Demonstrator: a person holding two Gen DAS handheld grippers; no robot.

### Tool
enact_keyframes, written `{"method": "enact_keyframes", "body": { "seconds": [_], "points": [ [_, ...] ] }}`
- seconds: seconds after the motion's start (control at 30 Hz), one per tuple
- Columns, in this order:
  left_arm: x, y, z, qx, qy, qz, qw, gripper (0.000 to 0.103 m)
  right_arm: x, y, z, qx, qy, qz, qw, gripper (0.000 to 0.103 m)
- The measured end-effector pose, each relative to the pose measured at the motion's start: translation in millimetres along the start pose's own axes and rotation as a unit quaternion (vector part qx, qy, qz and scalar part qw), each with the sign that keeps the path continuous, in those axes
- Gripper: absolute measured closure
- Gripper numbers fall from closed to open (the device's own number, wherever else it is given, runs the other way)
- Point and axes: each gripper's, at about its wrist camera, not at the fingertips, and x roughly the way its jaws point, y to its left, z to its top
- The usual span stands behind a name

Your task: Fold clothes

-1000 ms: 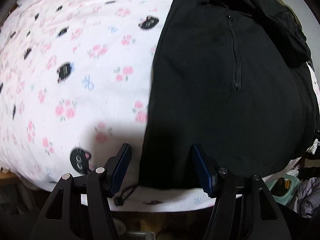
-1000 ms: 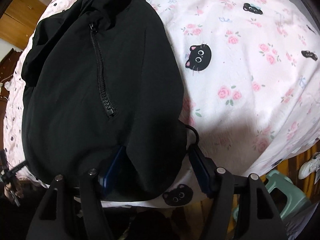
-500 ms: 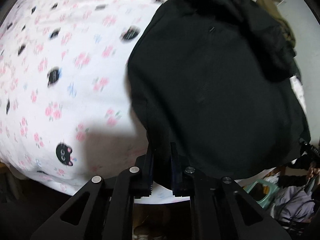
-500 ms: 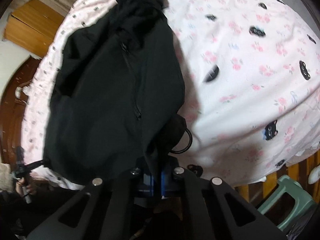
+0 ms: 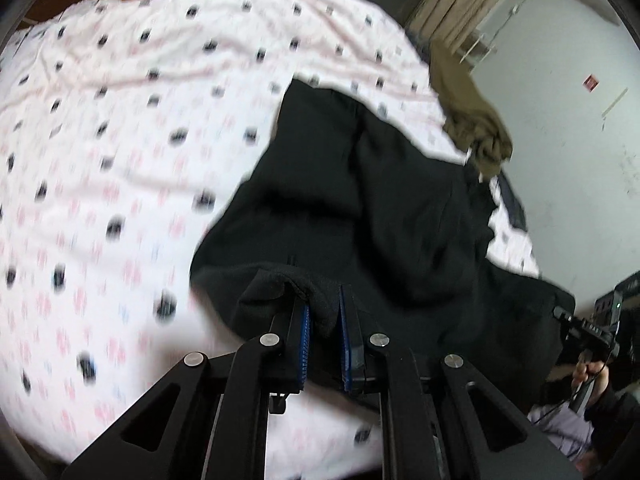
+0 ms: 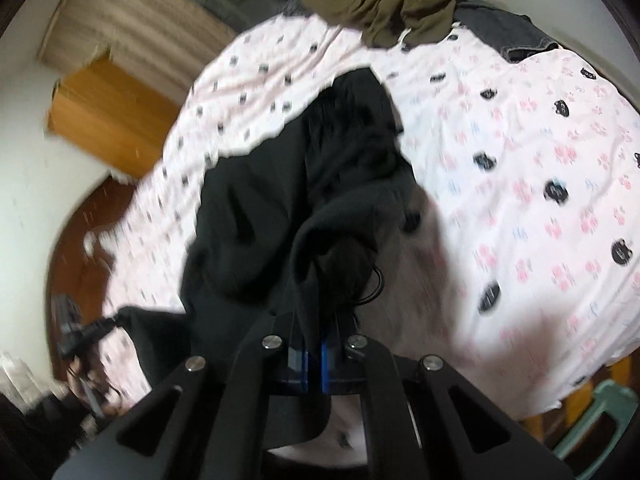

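Bed sheet (image 5: 120, 128) below; both jaws clenched on black jacket (image 5: 360, 208) hem, its length running away from them.

Even indoor light, heavy motion blur on bedsheet (image 5: 120, 160) print, fisheye bending, dark vignette at corners

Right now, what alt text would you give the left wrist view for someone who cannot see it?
The left gripper is shut on the near edge of a black jacket, lifting it off a bed with a pink sheet printed with flowers and cats. An olive garment lies at the far edge, and a hand holds the other gripper at right.
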Motion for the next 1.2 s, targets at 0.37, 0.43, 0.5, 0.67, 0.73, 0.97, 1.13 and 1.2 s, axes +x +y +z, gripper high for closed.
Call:
{"method": "enact_keyframes", "body": {
  "seconds": [0.37,0.43,0.5,0.67,0.73,0.97,1.13,1.2],
  "points": [
    [83.3,18.7,138.7,0.016,-0.052,0.022,0.9982,0.093,77.1,40.0,118.2,-0.001,-0.047,-0.010,0.999,0.099],
    [101.6,23.3,162.2,0.016,-0.060,0.029,0.9977,0.093,95.2,37.8,146.3,0.006,-0.055,-0.022,0.998,0.099],
    [121.9,27.2,188.0,0.021,-0.062,0.042,0.9970,0.092,111.7,33.6,172.7,0.025,-0.064,-0.030,0.997,0.099],
    [174.9,29.1,236.0,0.028,-0.061,0.065,0.9956,0.092,161.7,21.2,228.8,0.081,-0.065,-0.064,0.993,0.099],
    [200.5,30.6,252.8,0.028,-0.054,0.072,0.9956,0.092,185.2,16.4,246.0,0.088,-0.059,-0.085,0.991,0.099],
    [276.7,48.8,271.8,0.027,-0.017,0.109,0.9935,0.092,267.6,-3.1,283.5,0.093,-0.036,-0.148,0.984,0.098],
    [308.2,60.1,261.8,0.016,0.007,0.125,0.9920,0.092,315.2,-10.1,290.8,0.063,-0.010,-0.203,0.977,0.097],
    [314.2,60.3,258.0,0.017,0.016,0.132,0.9909,0.091,332.1,-10.7,289.4,0.047,0.009,-0.219,0.975,0.094]
  ]
}}
